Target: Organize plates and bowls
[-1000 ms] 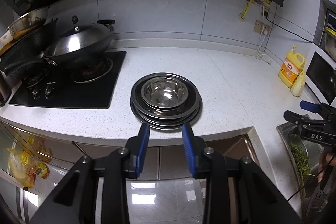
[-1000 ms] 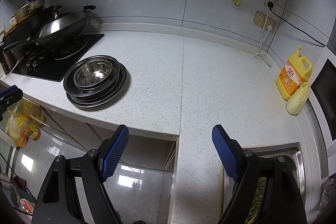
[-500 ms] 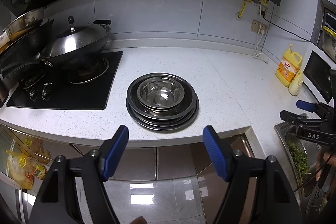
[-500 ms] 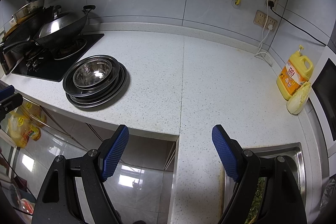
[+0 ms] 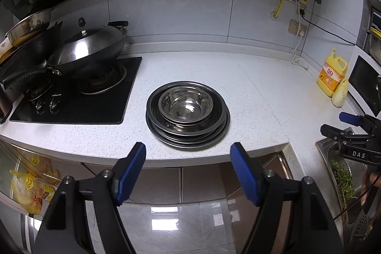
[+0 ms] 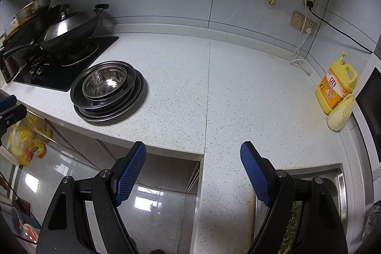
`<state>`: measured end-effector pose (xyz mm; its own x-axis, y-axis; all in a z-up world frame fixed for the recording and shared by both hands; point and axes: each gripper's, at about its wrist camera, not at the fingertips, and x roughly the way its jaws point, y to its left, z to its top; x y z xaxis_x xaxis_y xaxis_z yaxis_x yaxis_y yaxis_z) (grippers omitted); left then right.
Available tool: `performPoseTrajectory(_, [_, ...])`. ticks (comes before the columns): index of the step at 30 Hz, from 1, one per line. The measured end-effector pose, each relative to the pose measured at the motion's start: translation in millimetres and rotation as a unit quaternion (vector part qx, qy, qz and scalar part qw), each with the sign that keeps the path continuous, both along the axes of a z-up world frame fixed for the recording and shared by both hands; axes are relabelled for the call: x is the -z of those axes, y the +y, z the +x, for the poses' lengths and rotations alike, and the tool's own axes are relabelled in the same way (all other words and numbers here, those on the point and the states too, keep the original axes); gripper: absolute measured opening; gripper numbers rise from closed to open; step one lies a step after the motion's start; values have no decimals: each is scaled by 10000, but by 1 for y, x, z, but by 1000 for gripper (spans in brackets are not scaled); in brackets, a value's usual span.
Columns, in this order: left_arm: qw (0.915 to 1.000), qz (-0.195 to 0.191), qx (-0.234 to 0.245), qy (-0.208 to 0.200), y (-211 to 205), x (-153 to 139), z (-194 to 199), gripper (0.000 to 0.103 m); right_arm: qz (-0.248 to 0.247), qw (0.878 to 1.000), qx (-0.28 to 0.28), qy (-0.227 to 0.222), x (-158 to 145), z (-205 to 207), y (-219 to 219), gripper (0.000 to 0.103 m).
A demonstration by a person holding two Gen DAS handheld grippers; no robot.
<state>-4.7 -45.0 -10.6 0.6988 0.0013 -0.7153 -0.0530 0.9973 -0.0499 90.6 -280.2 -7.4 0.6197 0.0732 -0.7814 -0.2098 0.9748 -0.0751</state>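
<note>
I am holding the left gripper (image 5: pixel 188 155) back from the surface (image 5: pixel 250 92), and its fingers (image 5: pixel 132 169), nearly pinched together a second ago, are now spread wide and gripping nothing; I read that as readying a grasp on the stack of steel plates (image 5: pixel 188 135), which is sitting near the front edge just right of the gas hob (image 5: pixel 71 101) with a steel bowl (image 5: pixel 185 105) nested on top. The right gripper (image 6: pixel 193 157) is staying released and empty, hanging over the corner by the sink (image 6: pixel 338 180), well apart from the stack. I am struggling to count the plates, since only their rims are showing, and the sink is cut off
</note>
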Motion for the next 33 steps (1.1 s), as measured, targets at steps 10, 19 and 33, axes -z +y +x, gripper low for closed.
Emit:
performPoseTrajectory(10, [10000, -10, -1, 34, -1, 2, 3, 72, -3, 10000, 6, 13, 1, 2, -1, 77])
performPoseTrajectory(19, [10000, -40, 5, 23, -4, 2, 5, 72, -25, 10000, -10, 17, 1, 3, 0, 77])
performPoseTrajectory(33, [9993, 128, -279, -205, -5, -4, -3, 72, -36, 10000, -47, 25, 3, 2, -1, 77])
